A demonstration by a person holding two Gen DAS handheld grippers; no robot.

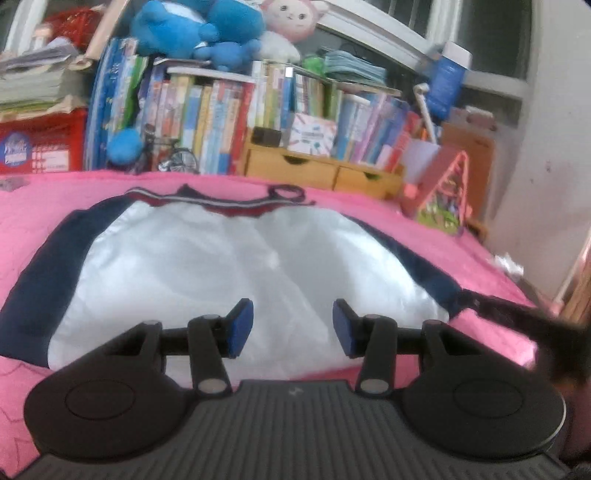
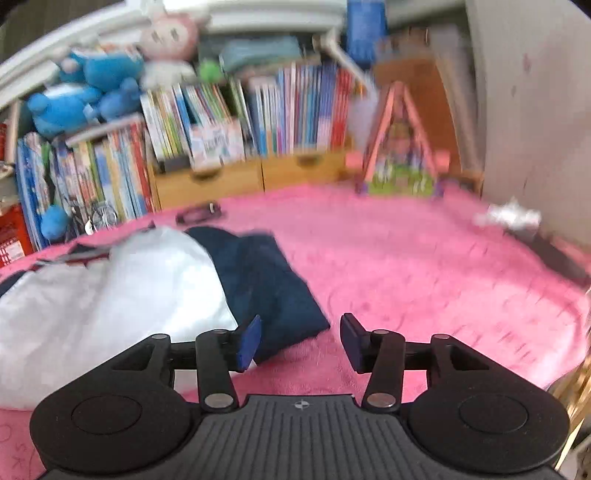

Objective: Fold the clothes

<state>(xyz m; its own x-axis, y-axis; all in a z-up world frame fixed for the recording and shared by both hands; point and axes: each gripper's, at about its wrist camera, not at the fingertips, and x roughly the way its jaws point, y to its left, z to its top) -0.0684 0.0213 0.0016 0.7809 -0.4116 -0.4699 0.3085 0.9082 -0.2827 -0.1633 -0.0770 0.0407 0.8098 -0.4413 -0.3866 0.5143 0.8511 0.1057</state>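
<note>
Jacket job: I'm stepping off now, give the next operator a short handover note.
Left gripper: open, empty, above the white body of the jacket.
Right gripper: open, empty, beside the navy right sleeve, not gripping it.
The jacket lies spread on the pink blanket, collar toward the bookshelf.
Done: laid out; no fold is visible.
Left: sleeves in, then fold the body.

One garment lies on the pink blanket, white in the body with two navy sleeves, one along each side, and one dark hair tie sits just beyond its collar toward the far edge. Past that edge stand one wooden organiser with two drawers, one pink triangular toy near the far right corner, and a row of books too many to count. Two plush toys rest on top of the books, one blue and one pink, and two grippers are in view, left gripper and right gripper.
</note>
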